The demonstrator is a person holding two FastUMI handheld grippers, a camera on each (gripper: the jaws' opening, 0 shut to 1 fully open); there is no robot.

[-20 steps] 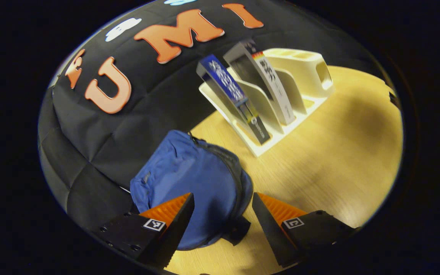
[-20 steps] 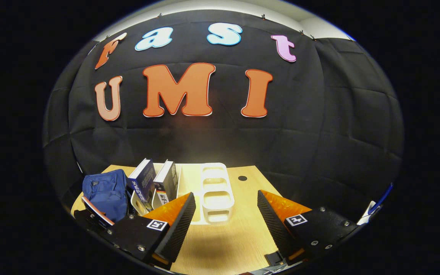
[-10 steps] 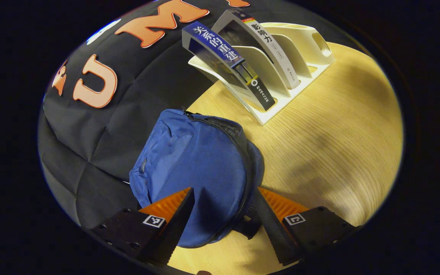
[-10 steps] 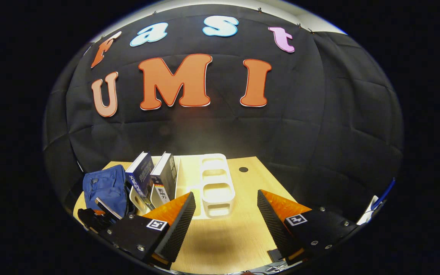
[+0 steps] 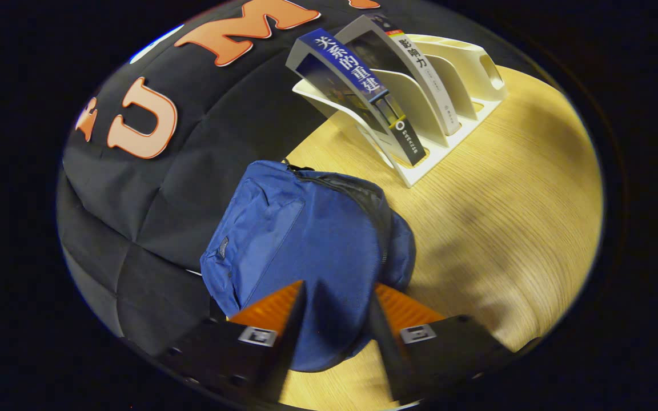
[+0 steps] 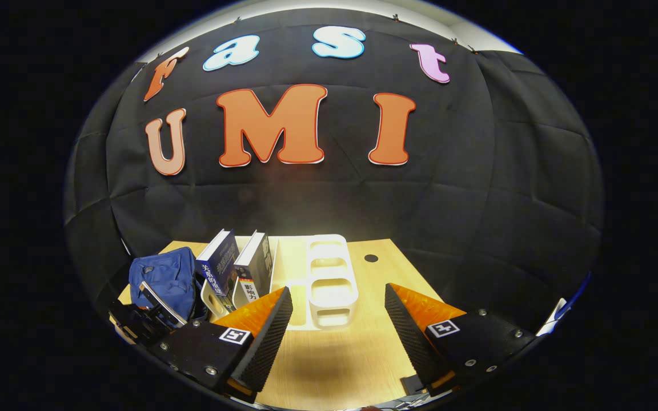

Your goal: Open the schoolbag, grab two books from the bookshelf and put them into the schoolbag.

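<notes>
- The schoolbag lay zipped on the table; both books, blue book and grey book, sat in the bookshelf.
- Our left gripper had narrowed around the bag's lower edge since half a second earlier; whether it gripped, we couldn't tell.
- Our right gripper hung open, empty.

Blue schoolbag, cream-white bookshelf, light wood-grain table.

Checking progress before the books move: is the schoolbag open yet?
Shut, it seems: the schoolbag lies on the table with no gap showing along its zipper.
</notes>
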